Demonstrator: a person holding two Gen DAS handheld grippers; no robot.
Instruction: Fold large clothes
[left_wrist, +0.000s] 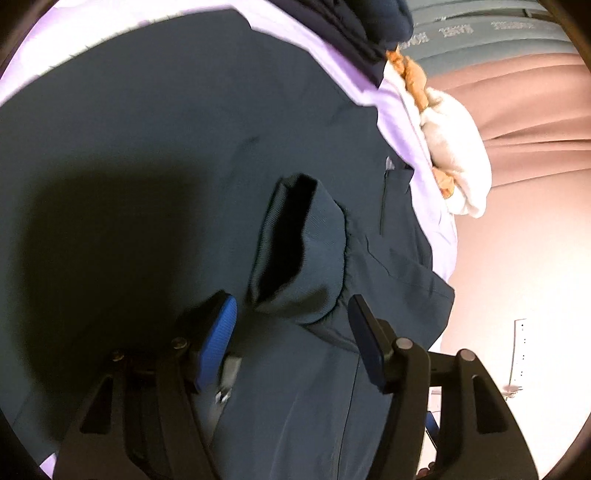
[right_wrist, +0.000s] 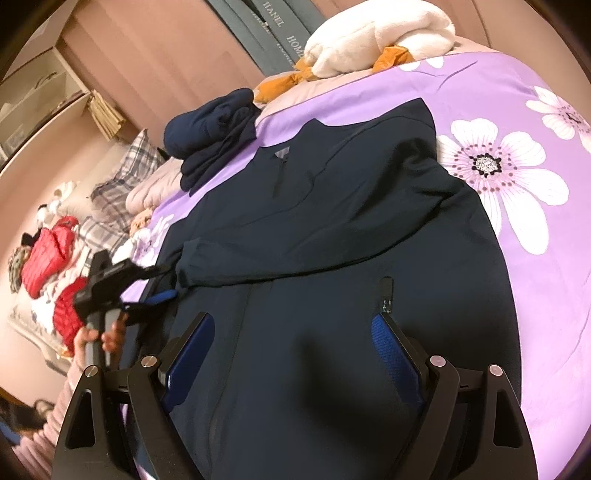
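While one dark jacket (right_wrist: 332, 221) is spread flat on the purple bedspread (right_wrist: 535, 266), its cuff (left_wrist: 295, 251) is seen just beyond the left gripper (left_wrist: 291, 325), unheld; both it and the right gripper (right_wrist: 291, 347), above the hem, are parted and empty.

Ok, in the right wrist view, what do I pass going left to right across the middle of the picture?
Red padded clothes → left gripper → sleeve cuff → dark jacket → flowered purple bedspread.

jacket (right_wrist: 332, 229) on bed (right_wrist: 517, 258), sleeve (right_wrist: 295, 254) across
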